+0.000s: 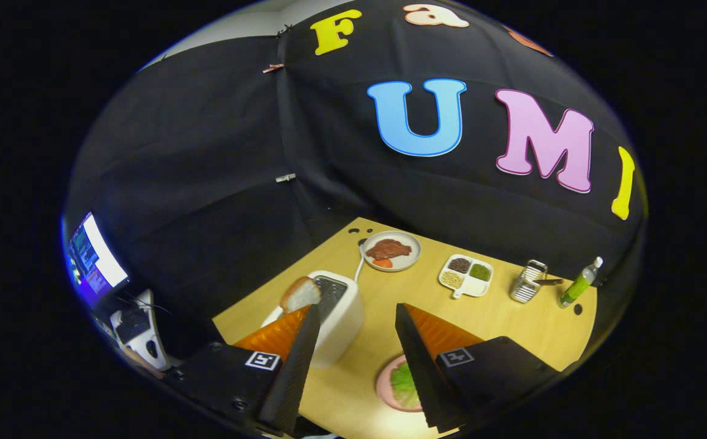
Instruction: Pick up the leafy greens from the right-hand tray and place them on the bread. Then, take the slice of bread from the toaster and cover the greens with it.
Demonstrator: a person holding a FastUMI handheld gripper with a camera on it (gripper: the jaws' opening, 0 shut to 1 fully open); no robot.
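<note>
Hovering with jaws spread and empty, the gripper [353, 317] straddles the white toaster [341, 317], whose bread slice [300, 294] touches the left finger. Leafy greens [403, 385] on a pink plate [384, 381] sit under the right finger; a meat plate [411, 253], a divided dish [467, 286], a grater [528, 281] and a bottle [580, 283] stand beyond.

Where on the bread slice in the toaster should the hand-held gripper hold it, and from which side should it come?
Probably the exposed upper half of the bread slice, approached from above: it stands out of the white toaster slot. The hand-held gripper is open; close its fingers on the flat faces.

hand-held gripper [353, 317], fingers [295, 366] spread wide apart, nothing between them, tilted
</note>
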